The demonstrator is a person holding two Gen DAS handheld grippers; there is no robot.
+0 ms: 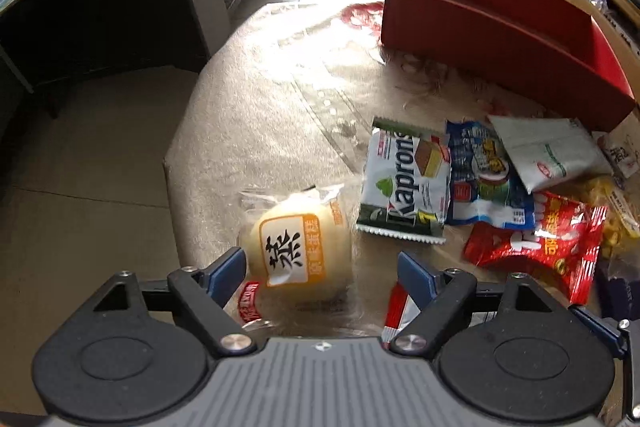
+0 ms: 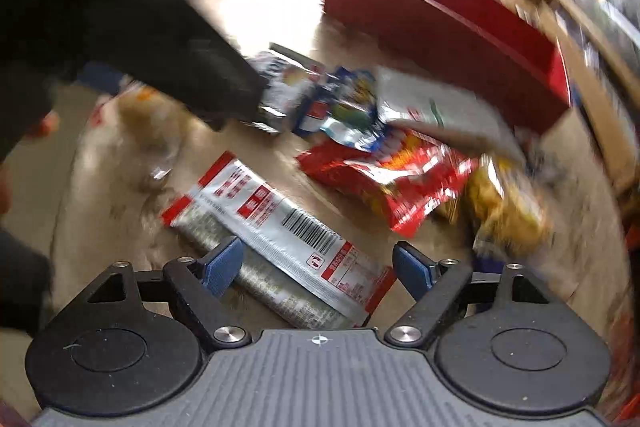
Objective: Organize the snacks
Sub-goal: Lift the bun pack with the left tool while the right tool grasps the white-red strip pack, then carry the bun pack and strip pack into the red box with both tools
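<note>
Claw state first: the left claw (image 1: 320,273) stands wide with nothing between its blue fingers, poised low over a wrapped steamed cake (image 1: 300,253) that lies on the counter (image 1: 256,107); the cake sits toward the left finger, not centred in the gap. The right claw (image 2: 318,269) is likewise wide and unloaded, straddling a long silver-and-red packet (image 2: 280,231) that lies slantwise across the gap, one end passing under the left finger. Beyond the claws, the remaining snacks lie in a loose heap: a green-and-white wafer pack (image 1: 406,183), a blue packet (image 1: 486,179), a white pouch (image 1: 548,151) overlapping it, a red bag (image 1: 540,243) and a yellow bag (image 2: 504,211). Farther back stands a red box (image 1: 492,27), open-topped, and nothing can be seen inside it from these views. The right view is motion-blurred, so fine contact cannot be judged. The step in hand appears to be the approach to a first pick, with sorting not yet begun. The next move calls for centring each item, descending to the counter, closing gently on the soft wrappers, then carrying toward the box.
</note>
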